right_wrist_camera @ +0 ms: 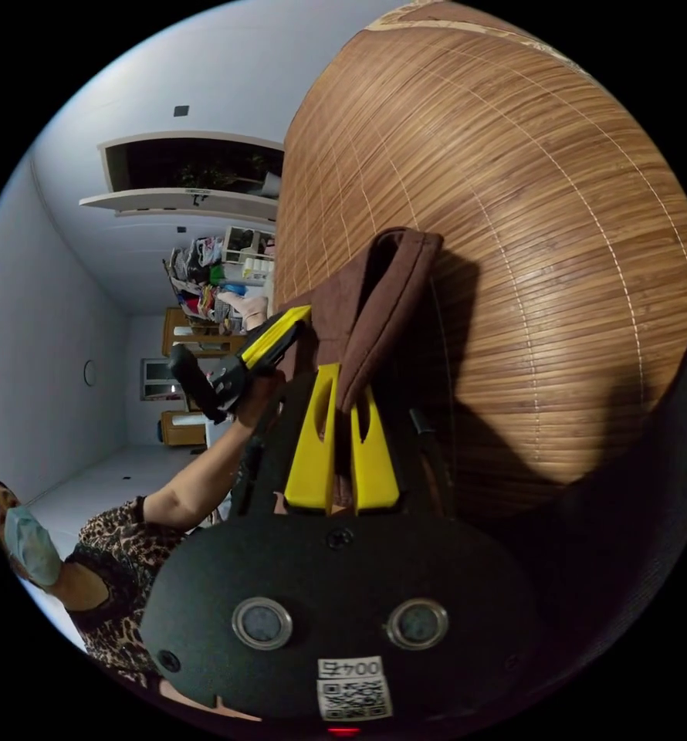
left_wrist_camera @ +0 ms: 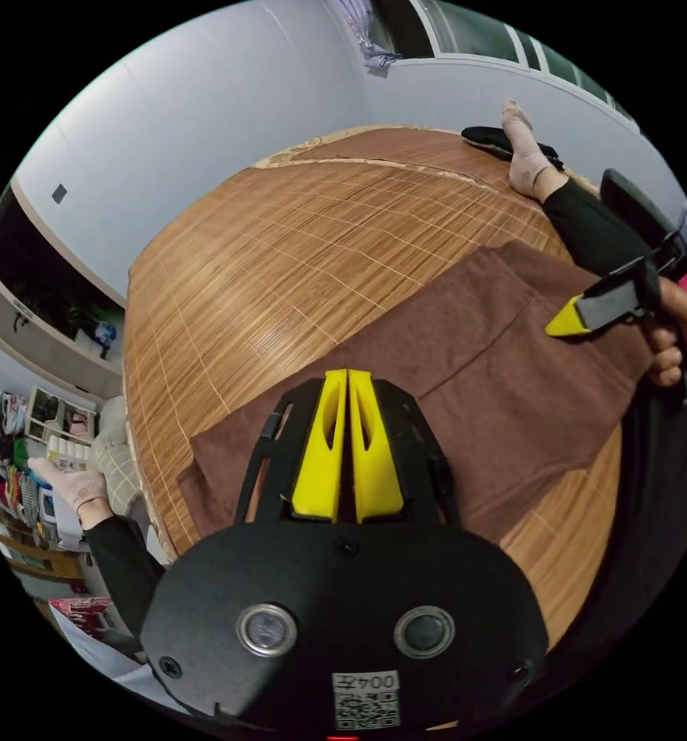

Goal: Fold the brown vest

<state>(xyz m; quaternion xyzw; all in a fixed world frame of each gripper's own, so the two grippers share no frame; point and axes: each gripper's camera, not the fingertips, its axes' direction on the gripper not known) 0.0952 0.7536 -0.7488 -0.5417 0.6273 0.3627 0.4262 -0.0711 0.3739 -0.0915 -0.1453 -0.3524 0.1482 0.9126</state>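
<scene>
A bamboo mat (left_wrist_camera: 282,255) covers the bed. The brown vest (left_wrist_camera: 482,363) lies at the frame's lower right, its long side running lower left to upper right. The left gripper (left_wrist_camera: 347,378) is pressed together, empty. The right gripper (right_wrist_camera: 342,401) pinches a vest edge, mid-fold; next it should carry the edge across.

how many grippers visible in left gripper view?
2. The left gripper, jaws together, sits low in the centre over the vest; the right gripper is at the right edge, in a hand.
</scene>
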